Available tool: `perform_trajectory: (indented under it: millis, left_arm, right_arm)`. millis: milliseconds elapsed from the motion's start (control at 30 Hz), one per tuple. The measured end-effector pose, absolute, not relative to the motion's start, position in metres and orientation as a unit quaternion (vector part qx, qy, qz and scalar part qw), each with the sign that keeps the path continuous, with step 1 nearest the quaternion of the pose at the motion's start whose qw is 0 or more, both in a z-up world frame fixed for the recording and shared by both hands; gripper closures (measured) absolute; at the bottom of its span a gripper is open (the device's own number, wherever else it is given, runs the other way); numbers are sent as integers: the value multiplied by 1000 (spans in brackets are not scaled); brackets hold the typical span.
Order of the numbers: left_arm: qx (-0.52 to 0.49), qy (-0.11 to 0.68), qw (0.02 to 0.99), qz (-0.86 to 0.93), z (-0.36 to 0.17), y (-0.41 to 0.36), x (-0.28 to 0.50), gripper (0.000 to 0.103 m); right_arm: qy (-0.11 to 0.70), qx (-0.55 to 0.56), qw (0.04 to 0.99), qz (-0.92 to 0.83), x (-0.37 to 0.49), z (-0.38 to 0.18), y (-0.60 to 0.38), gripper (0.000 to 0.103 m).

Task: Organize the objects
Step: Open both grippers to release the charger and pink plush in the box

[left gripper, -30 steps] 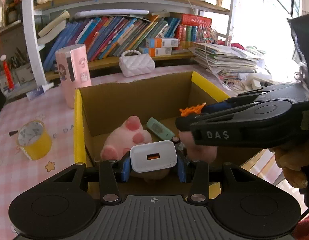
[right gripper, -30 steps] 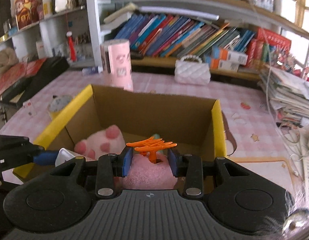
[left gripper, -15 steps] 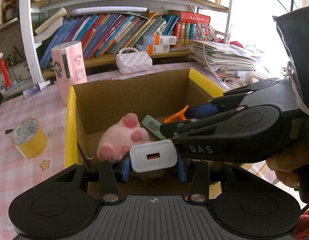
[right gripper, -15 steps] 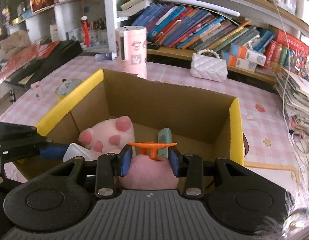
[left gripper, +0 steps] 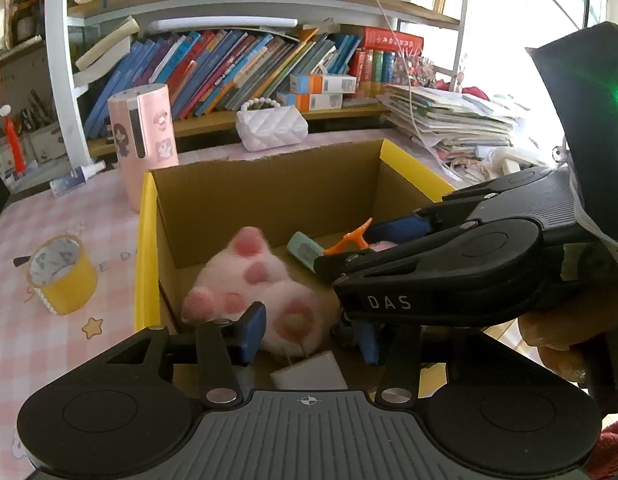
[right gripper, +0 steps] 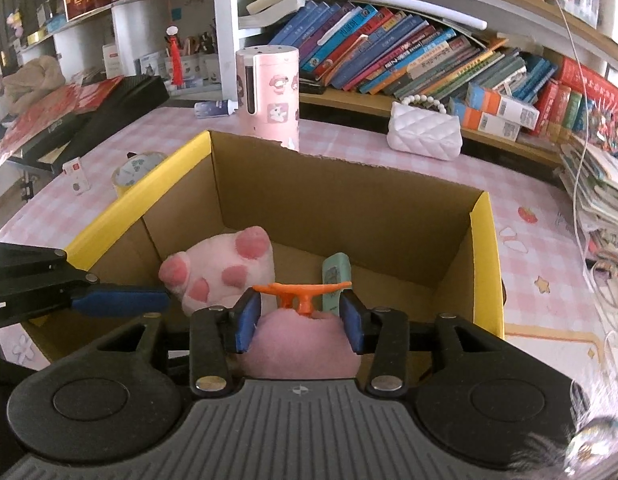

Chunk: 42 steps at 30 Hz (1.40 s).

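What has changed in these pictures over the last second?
The left gripper has just opened and let go of the white charger, which now lies below it in the cardboard box. The right gripper has been opening too, the orange toy still between its jaws. The pink paw plush and green item stayed put.

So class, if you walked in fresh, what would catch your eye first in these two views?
Most likely the cardboard box with yellow edges, mid-table, holding a pink paw plush. Then the orange plastic piece between the right tongs over the box, and the tall pink canister behind it.
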<state>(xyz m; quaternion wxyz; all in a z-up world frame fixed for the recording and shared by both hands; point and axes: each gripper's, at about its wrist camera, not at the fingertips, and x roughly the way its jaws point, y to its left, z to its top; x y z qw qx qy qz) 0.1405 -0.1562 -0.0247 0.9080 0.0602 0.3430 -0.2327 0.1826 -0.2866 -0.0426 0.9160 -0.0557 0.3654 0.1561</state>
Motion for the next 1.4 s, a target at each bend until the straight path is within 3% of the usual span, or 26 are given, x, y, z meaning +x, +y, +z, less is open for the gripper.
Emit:
perform_trajectory:
  millis: [133,200,600,1200,1400]
  left_arm:
    - [56,336,909,-240,-22,-155,138,46]
    - [61,326,913,-236,-21,-156,134,34]
    - [52,298,922,-243,-11,-147,118,33]
    - [35,252,935,-249,8,-114,69,33]
    - [31,246,933,-261,12,-100,49,32]
  right_arm:
    - [364,-50,918,150,182,-43,-287,61]
    - [363,-48,919,148,180,-43,-287,61]
    - [343,-39,930,129,161,-31,-286,50]
    - [266,-9,964,20,93,1,-289,50]
    - [272,7,962,-12,63,0,-281,49]
